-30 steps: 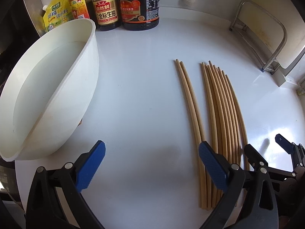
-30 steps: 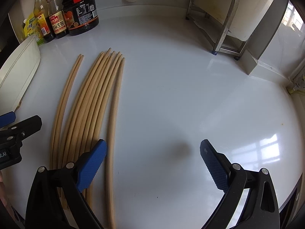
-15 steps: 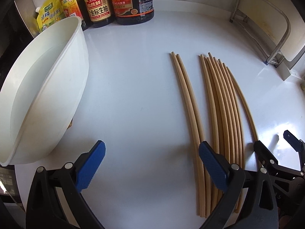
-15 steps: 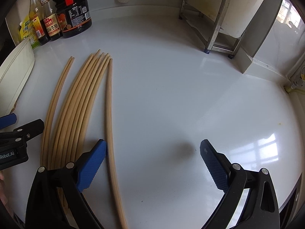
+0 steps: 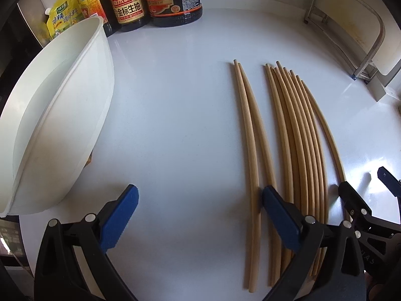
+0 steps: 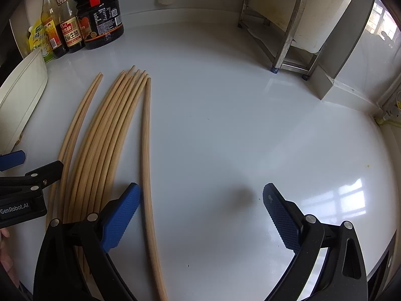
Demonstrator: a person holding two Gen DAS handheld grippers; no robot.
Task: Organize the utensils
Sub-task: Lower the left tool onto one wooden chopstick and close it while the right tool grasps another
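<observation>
Chopsticks: wooden, lying flat on the white counter in three groups; a pair on the left, a tight bundle beside it, one lone stick apart on the right.
White basin: tilted at the counter's left edge; I see nothing inside it.
Sauce bottles: upright along the back wall, dark liquid in them.
My left gripper: jaws wide apart, held low, right finger over the pair and the bundle's near ends.
My right gripper: jaws wide apart, lone stick just inside my left finger, not gripped.
Metal rack: back right corner.
</observation>
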